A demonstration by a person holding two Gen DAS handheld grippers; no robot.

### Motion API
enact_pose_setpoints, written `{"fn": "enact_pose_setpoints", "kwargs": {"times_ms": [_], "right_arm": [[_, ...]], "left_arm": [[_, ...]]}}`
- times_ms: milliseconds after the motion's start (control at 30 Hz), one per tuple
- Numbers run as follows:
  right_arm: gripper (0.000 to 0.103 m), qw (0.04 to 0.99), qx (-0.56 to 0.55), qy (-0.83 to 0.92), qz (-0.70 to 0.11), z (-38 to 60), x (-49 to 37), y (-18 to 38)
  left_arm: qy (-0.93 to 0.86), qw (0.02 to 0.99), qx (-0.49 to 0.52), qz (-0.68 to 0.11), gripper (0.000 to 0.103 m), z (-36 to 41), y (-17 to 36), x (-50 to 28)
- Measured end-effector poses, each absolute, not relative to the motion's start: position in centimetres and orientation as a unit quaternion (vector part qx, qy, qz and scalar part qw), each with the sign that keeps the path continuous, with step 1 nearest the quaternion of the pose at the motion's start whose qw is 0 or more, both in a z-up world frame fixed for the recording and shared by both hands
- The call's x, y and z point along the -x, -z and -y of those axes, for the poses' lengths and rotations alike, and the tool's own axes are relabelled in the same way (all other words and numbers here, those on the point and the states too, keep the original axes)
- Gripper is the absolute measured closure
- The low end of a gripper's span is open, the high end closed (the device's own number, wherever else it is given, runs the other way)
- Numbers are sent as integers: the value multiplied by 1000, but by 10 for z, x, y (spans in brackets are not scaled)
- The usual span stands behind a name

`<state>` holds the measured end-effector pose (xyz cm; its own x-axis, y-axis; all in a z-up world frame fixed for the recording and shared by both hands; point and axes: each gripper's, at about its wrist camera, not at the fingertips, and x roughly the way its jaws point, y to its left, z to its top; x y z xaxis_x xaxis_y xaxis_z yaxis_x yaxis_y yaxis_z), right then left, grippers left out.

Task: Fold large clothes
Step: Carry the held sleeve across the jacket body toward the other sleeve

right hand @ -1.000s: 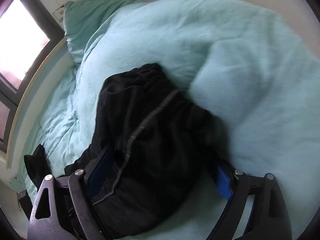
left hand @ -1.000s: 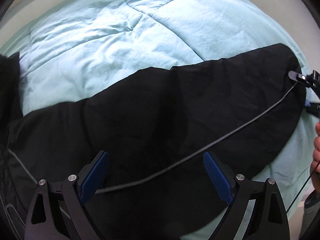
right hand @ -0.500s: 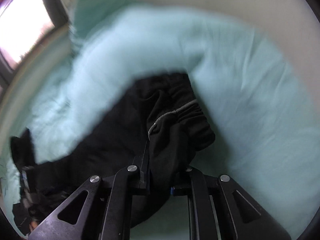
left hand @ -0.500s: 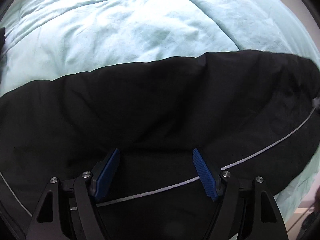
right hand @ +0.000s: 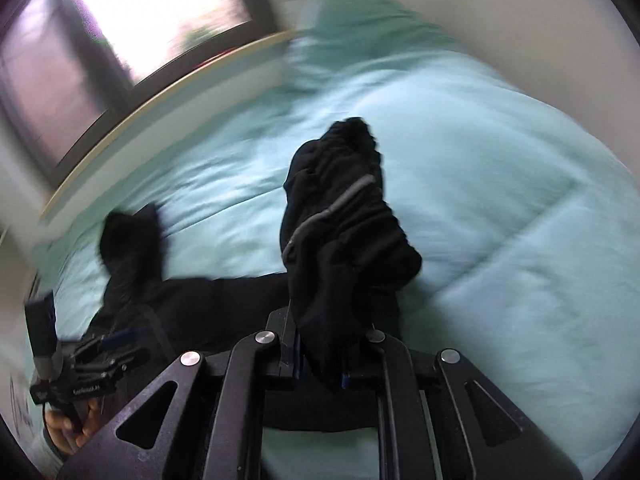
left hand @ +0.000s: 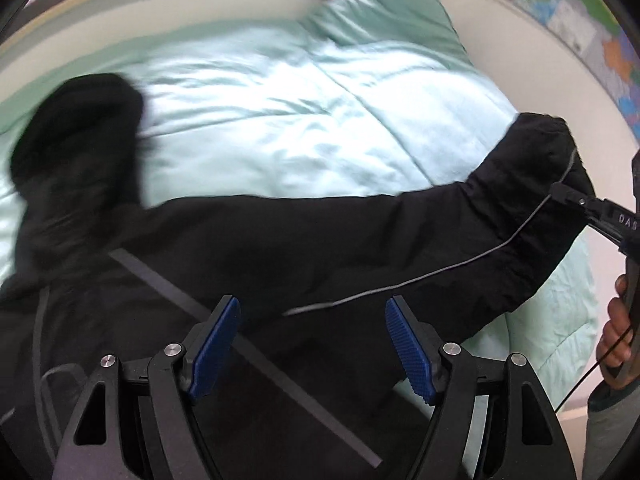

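Black trousers (left hand: 304, 240) with a thin grey side stripe lie across a light green duvet (left hand: 280, 120). My left gripper (left hand: 312, 344) is open, its blue pads just above the cloth near the middle of the trousers. My right gripper (right hand: 320, 364) is shut on the bunched cuff end of one trouser leg (right hand: 344, 232) and holds it up off the bed. It shows at the right edge of the left wrist view (left hand: 592, 208). The other leg end (right hand: 128, 240) lies at the left.
A green pillow (left hand: 384, 12) lies at the head of the bed. A window (right hand: 132, 32) and a pale wooden bed rail (right hand: 160, 120) run along the far side. A map poster (left hand: 580, 28) hangs on the white wall at right.
My right gripper stayed shut on the leg end and lifted it higher. My left gripper pulled back and tilted up, still open; both views are motion-blurred.
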<state>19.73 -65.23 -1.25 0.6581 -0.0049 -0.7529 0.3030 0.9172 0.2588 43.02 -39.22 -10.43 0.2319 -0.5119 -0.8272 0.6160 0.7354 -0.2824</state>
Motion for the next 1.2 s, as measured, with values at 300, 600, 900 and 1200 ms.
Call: {"fn": "enact_pose_setpoints", "kwargs": {"times_ms": [300, 600, 900, 1200], "right_arm": [[88, 884, -92, -31, -458, 470, -280, 32], [86, 842, -7, -90, -531, 335, -329, 100], [65, 780, 31, -102, -617, 286, -353, 202], [53, 801, -51, -166, -573, 336, -315, 145]], "left_arm": [[280, 819, -29, -500, 27, 256, 94, -415], [220, 835, 22, -503, 27, 165, 108, -399], [200, 828, 47, -522, 27, 141, 132, -402], [245, 807, 56, -534, 27, 170, 149, -427]]}}
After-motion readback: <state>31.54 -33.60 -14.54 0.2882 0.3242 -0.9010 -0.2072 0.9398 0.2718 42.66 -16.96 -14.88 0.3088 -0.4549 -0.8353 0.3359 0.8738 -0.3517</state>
